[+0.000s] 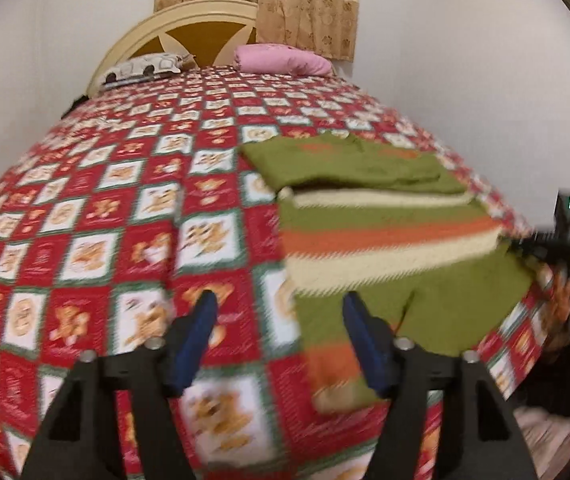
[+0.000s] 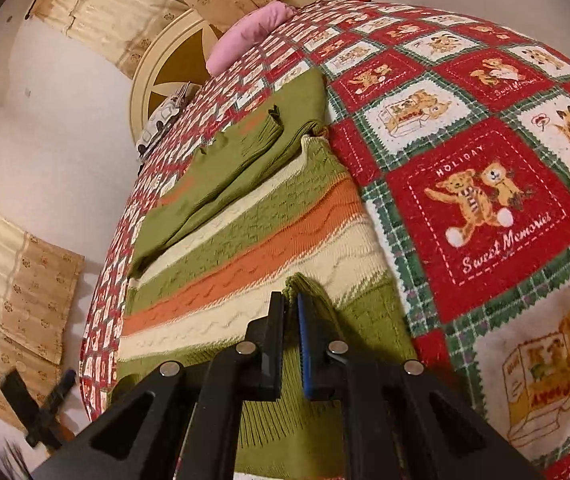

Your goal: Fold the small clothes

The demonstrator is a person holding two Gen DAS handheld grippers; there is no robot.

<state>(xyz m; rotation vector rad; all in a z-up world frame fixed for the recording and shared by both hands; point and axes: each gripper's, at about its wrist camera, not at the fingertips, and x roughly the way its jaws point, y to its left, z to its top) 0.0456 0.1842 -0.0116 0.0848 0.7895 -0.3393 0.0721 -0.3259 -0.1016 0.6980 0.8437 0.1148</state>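
Left tongs (image 1: 281, 316): your jaws stand apart, nothing between them, above the bedspread (image 1: 97, 216).
Right tongs (image 2: 291, 300): you have clenched a green fold of the striped sweater (image 2: 253, 236).
Sweater: flat on bedspread, near its edge.

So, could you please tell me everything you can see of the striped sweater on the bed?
The striped sweater is a cable-knit in olive green with cream and orange bands. It lies spread on the red teddy-bear bedspread, one part already folded over its upper half. The right hand-held gripper is shut on a green ribbed edge, lifting it off the body. The left hand-held gripper is open above its lower corner, holding nothing.
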